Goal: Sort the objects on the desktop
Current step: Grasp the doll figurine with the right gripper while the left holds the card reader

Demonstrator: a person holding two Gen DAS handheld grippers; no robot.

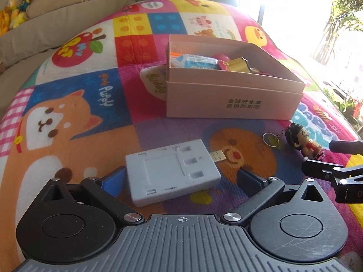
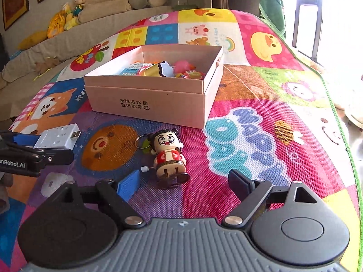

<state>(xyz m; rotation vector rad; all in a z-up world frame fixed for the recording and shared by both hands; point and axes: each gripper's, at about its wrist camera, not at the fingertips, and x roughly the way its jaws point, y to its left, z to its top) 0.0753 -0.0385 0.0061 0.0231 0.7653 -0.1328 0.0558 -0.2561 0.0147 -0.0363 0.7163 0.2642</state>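
A white USB adapter block (image 1: 172,172) lies on the colourful mat between the open fingers of my left gripper (image 1: 179,179); it also shows in the right wrist view (image 2: 57,138). A small wind-up doll with a key ring (image 2: 169,156) lies just ahead of my open right gripper (image 2: 181,185), nearer its left finger; the doll also shows in the left wrist view (image 1: 304,140). A pink cardboard box (image 1: 233,99) stands further back and holds several small items; it also shows in the right wrist view (image 2: 156,104).
The patterned play mat (image 2: 249,131) covers the table. A beige sofa with plush toys (image 2: 68,15) is behind to the left. The mat's right edge (image 2: 340,113) drops off toward a bright window.
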